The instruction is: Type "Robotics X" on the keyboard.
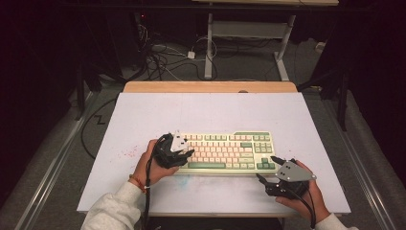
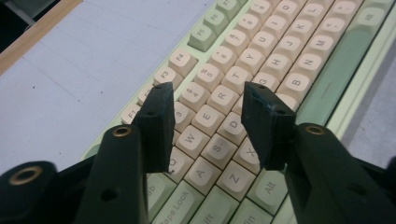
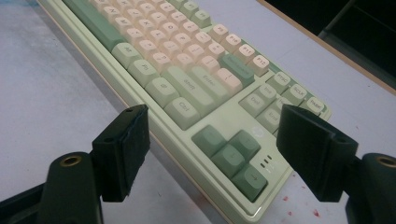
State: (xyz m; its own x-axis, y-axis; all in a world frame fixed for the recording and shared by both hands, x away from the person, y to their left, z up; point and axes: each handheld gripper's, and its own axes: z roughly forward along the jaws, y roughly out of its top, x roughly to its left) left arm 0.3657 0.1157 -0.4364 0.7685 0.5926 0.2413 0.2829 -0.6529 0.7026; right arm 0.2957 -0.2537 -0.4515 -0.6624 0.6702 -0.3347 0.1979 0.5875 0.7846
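High view: left gripper [image 1: 184, 154] hovers over the pale green keyboard's [image 1: 225, 152] left keys, fingers apart, empty; right gripper [image 1: 268, 168] waits beside its right corner on the white bench [image 1: 143, 115], fingers wide.

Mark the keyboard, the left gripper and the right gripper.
keyboard [image 1: 225, 152]: high view, middle of the key field.
left gripper [image 2: 208, 109]: left gripper view, gap midway between its open jaw tips, over the letter keys.
right gripper [image 3: 212, 133]: right gripper view, midway between its open jaw tips.
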